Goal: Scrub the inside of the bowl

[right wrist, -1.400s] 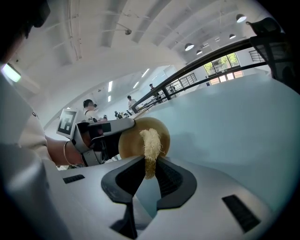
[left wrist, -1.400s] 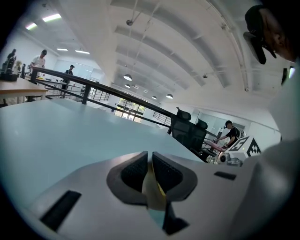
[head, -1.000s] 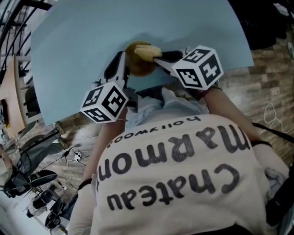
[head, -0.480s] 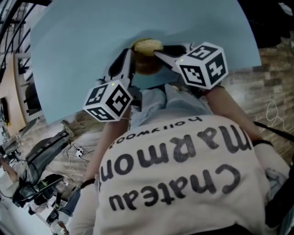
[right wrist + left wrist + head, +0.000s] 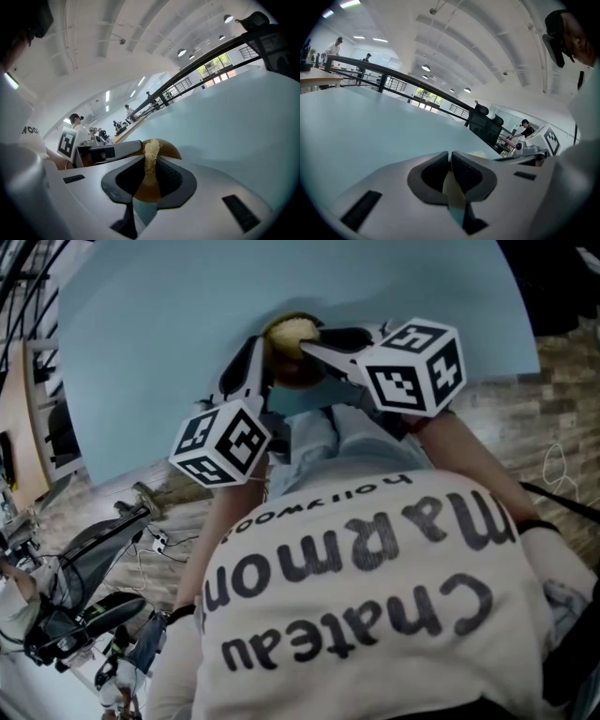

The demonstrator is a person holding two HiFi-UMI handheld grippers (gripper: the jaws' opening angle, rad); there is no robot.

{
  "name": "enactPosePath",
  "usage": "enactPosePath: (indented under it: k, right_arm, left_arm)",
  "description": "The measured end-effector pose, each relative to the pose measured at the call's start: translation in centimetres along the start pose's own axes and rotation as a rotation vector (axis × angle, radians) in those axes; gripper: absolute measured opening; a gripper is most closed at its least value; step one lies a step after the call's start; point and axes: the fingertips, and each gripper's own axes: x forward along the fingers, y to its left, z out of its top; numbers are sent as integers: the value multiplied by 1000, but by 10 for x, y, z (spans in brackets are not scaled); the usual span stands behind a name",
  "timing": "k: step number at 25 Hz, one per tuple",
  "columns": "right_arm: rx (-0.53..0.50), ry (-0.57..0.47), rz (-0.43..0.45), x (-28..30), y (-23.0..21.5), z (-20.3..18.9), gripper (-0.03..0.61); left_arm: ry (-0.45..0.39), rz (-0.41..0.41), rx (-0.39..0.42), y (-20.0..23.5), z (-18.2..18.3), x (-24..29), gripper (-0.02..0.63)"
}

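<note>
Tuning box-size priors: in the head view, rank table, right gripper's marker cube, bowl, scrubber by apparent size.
1. table
2. right gripper's marker cube, which looks bigger because it is near the camera
3. bowl and scrubber: not ranked, since they look alike and the bowl is mostly hidden

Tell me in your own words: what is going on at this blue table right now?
A person stands at a light blue table with a gripper in each hand, working on a brown bowl near the table's edge. The left gripper has just been closing its jaws on the bowl's thin rim, apparently to steady it. The right gripper is clamped on a pale fibrous scrubber held at the bowl, so scrubbing looks under way.
</note>
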Motion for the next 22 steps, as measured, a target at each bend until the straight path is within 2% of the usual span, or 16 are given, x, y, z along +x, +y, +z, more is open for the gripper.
enactPosePath:
  k: [7,10,14,18,22]
  right_arm:
    - [-18,29,83,14,26,-2,83]
    - [-68,66,113,14,28,-7,83]
    - [-191,149,104,14,23,-16,83]
    - [-236,211,99,16,21,-24,83]
    - [-320,294,54,15,13,-31,81]
  left_arm:
    - [-9,19,-28,13,8,-7,25]
    - [-11,22,-26,13,7,-2,25]
    - [-15,30,-25,13,9,7,25]
    - [-8,33,-25,16,10,8,25]
    - [-7,32,-22,18,11,6,25]
